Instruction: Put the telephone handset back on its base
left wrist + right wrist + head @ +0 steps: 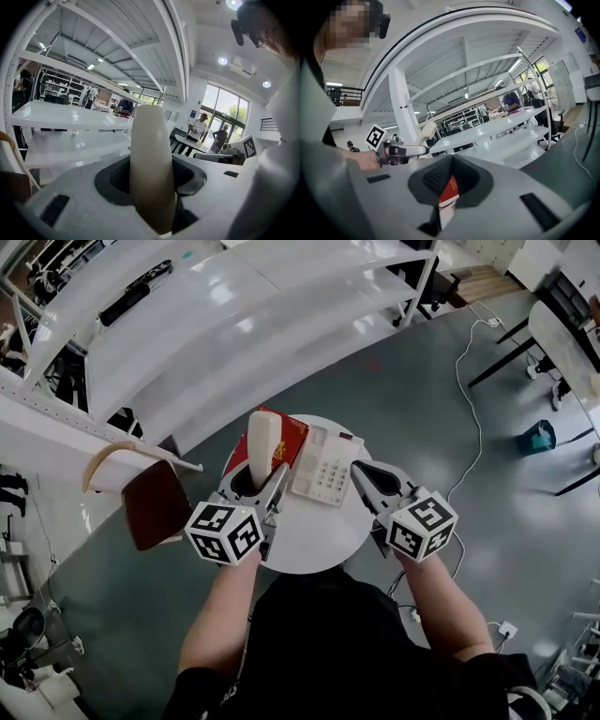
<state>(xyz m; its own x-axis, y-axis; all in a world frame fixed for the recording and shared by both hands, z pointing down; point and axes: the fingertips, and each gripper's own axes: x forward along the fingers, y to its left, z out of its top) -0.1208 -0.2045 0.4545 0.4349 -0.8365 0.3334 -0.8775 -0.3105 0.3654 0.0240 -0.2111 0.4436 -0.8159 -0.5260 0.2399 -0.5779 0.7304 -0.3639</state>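
Note:
My left gripper (259,486) is shut on the cream telephone handset (263,440), which stands upright above the left part of the round white table (309,542). In the left gripper view the handset (150,154) fills the gap between the jaws. The white telephone base (325,470) with its keypad lies right of the handset, partly on a red book (292,432). My right gripper (362,472) hovers at the base's right edge, jaws together and empty. In the right gripper view its jaws (450,161) meet, with the red book (449,191) showing through the slit; the held handset (424,133) is at the left.
White shelving (234,324) runs behind the table. A dark brown chair seat (155,504) stands at the left. A white cable (472,409) trails over the grey floor at the right, near a teal object (537,437). People (200,127) stand far off by the windows.

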